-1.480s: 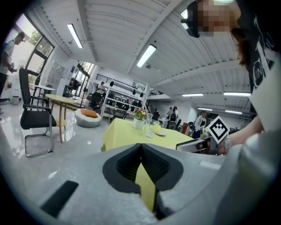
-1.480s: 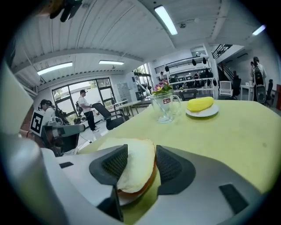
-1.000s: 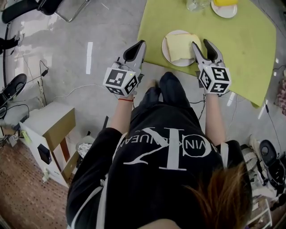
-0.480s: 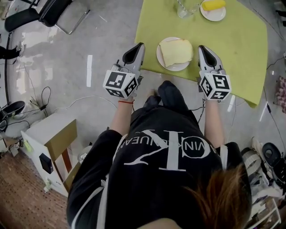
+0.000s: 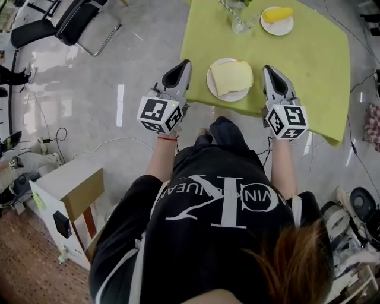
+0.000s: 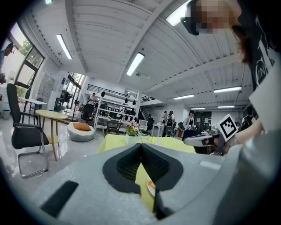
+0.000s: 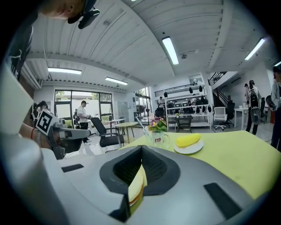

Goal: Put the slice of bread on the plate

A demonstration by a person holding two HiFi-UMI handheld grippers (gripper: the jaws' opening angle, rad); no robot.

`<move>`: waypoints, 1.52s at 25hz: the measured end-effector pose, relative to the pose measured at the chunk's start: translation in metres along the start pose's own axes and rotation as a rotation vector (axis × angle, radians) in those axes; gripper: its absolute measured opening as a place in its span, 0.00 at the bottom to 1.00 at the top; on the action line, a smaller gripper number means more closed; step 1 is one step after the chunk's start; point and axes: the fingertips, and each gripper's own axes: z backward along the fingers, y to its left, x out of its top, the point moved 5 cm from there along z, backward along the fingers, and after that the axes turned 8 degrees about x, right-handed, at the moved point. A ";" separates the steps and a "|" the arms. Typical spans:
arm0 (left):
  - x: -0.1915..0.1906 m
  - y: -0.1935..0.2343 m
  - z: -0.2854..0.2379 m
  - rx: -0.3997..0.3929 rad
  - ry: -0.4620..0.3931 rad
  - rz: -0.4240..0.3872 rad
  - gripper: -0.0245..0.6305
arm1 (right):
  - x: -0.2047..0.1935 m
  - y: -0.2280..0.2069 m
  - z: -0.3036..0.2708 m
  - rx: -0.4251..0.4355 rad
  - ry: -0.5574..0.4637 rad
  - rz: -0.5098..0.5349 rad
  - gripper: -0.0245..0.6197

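A pale slice of bread (image 5: pixel 231 76) lies flat on a white plate (image 5: pixel 226 95) at the near edge of the green table (image 5: pixel 303 65). My left gripper (image 5: pixel 183 64) hovers just left of the plate, jaws shut and empty; in its own view the left gripper (image 6: pixel 141 146) has its pads together. My right gripper (image 5: pixel 268 70) hangs just right of the plate, shut on nothing. In the right gripper view the right gripper (image 7: pixel 141 147) has its pads meeting, and the bread (image 7: pixel 137 184) shows below them in the gap, apart from the gripper.
At the table's far end stand a second plate with a yellow food item (image 5: pixel 278 16) and a glass vase with flowers (image 5: pixel 240 21). A black chair (image 5: pixel 65 27) stands on the floor at left, a white cabinet (image 5: pixel 68 196) beside my left leg, with cables nearby.
The right gripper's jaws, open beside the bread a second ago, have closed empty. Both grippers have risen and drawn slightly away from the plate. The bread stays on the plate.
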 end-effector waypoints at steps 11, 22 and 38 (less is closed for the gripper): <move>0.025 0.009 0.002 0.014 -0.050 -0.028 0.05 | 0.022 -0.001 0.004 -0.006 -0.080 -0.009 0.04; 0.040 0.015 0.004 0.036 -0.091 -0.036 0.05 | 0.038 -0.003 0.007 -0.004 -0.138 -0.011 0.04; 0.058 0.015 0.003 0.032 -0.137 -0.052 0.05 | 0.055 -0.004 0.010 0.010 -0.182 0.003 0.04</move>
